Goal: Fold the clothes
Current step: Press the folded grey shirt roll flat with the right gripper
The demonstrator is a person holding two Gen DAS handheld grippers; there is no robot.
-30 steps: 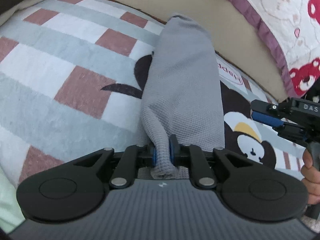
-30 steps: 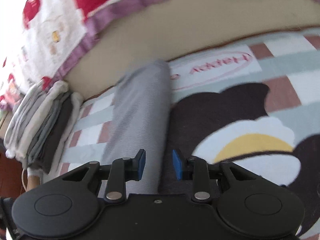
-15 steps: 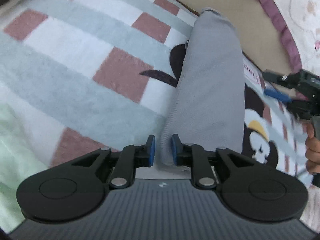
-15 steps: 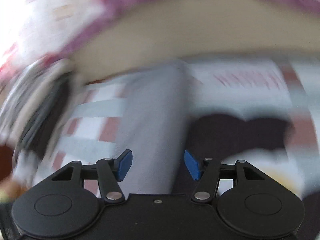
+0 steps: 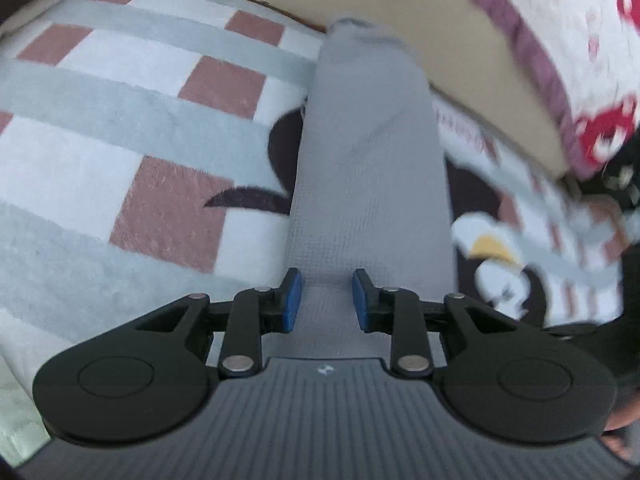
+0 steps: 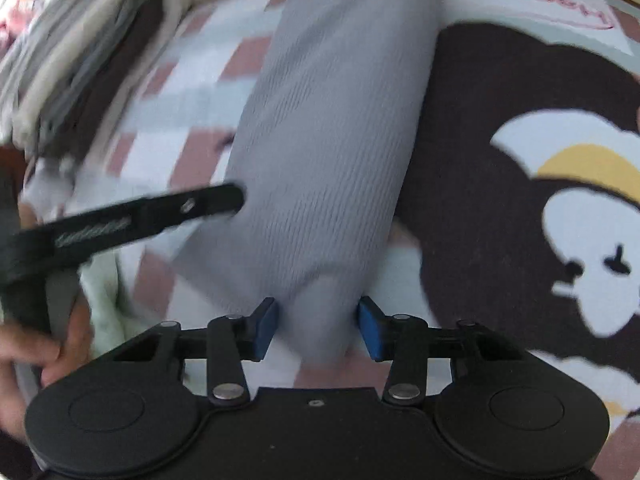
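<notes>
The grey garment lies as a long, narrow folded strip on the checked bear-print blanket, running straight ahead of both tools toward the beige edge of the bed.

The left hand-held gripper has its blue pads standing apart on either side of the strip's near end, and its jaws are opening; the cloth runs between them, but neither pad presses on it. It looks like a release.

The right hand-held gripper hangs over the same near end, a little further along. Its jaws are closing, with a fold of the grey cloth rising between the pads, though a sliver of gap shows on each side, so no pinch is made yet. To its left, the other tool's black finger reaches in beside the cloth, held by a hand.

Ahead and to the left of the right tool sits a stack of folded clothes, blurred.

By my reading, the lengthwise folds are done. What remains is to fold the strip end to end and set it on the stack.
</notes>
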